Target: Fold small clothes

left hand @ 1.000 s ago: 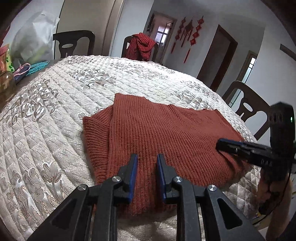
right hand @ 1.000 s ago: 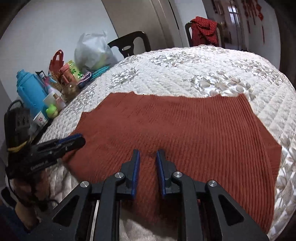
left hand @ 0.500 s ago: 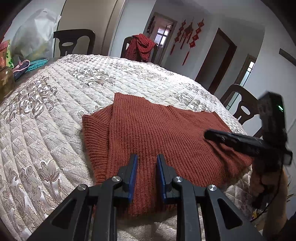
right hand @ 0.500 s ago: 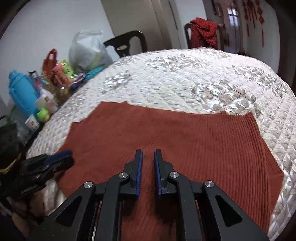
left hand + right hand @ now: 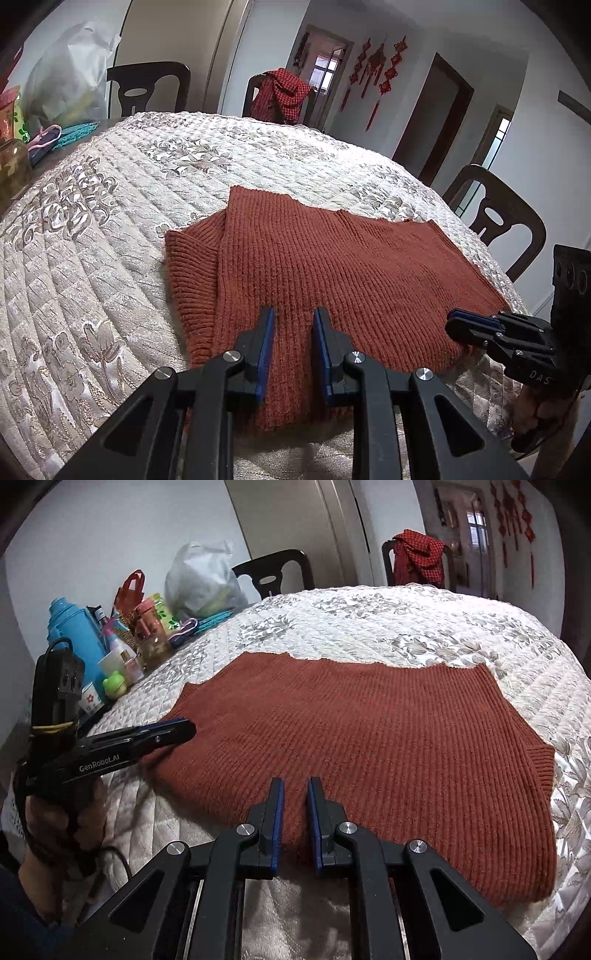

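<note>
Broadly, a rust-red ribbed knit sweater (image 5: pixel 332 273) lies spread flat on the near half of a table covered by a cream quilted cloth with silvery floral embroidery (image 5: pixel 74 258); its vertical ribs run from the near hem toward the far edge, which is uneven and stepped; one sleeve is folded in at the side, showing a coarser ribbed cuff (image 5: pixel 188 273); in the right wrist view the same garment (image 5: pixel 369 746) fills the middle of the cloth (image 5: pixel 406 620), with a ribbed band (image 5: pixel 539 768) at its right corner. The left gripper (image 5: pixel 293 343) hangs over the near hem, its blue-padded tongs apart with knit showing between them and nothing clamped; the right gripper (image 5: pixel 294 812) likewise sits above the hem with tongs slightly apart, holding nothing. Seen from the right wrist, the left gripper (image 5: pixel 177 729) reaches the sweater's left edge and carries white lettering reading "GenRobot.AI"; from the left wrist, the right gripper (image 5: pixel 458 325) lies at the sweater's right corner and shows the letters "DAS", the rest being cut off.
</note>
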Tool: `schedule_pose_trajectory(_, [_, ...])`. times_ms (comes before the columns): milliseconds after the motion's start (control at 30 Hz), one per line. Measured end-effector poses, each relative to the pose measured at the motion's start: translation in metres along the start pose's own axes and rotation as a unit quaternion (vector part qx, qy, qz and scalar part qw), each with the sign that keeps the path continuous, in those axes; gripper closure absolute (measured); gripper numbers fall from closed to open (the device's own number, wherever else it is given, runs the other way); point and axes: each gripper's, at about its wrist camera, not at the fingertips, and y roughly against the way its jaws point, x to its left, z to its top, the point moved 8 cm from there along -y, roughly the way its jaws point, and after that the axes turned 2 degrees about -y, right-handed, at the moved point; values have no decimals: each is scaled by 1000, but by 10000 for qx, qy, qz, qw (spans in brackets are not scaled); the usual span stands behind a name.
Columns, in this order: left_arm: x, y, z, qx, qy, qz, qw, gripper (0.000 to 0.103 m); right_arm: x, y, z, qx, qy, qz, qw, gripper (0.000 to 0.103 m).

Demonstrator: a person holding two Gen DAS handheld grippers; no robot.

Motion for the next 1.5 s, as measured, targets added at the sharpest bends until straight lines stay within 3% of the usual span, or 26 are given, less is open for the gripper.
schedule_pose_trajectory(167, [-4, 1, 4, 66, -111, 257, 9996, 75, 2, -3, 0, 5, 124, -58, 9999, 90])
schedule_pose_trajectory(400, [4, 16, 18, -200, -144, 645, 9976, 59, 4, -3, -2, -16, 218, -158, 9996, 90])
schedule_pose_trajectory(633, [31, 10, 13, -26, 142, 923, 9956, 56, 4, -2, -2, -1, 171, -160, 9997, 90])
schedule_pose_trajectory(900, [36, 3, 3, 146, 317, 788, 9963, 48, -2, 0, 19, -51, -7, -189, 9998, 90])
schedule_pose_trajectory(1067, [34, 0, 4, 190, 324, 727, 9966, 45, -8, -20, 22, 147, -59, -286, 9995, 90])
schedule_pose_trajectory(1500, [35, -12, 15, 224, 452, 494, 9975, 41, 5, -1, 2, 78, 37, -20, 10000, 90])
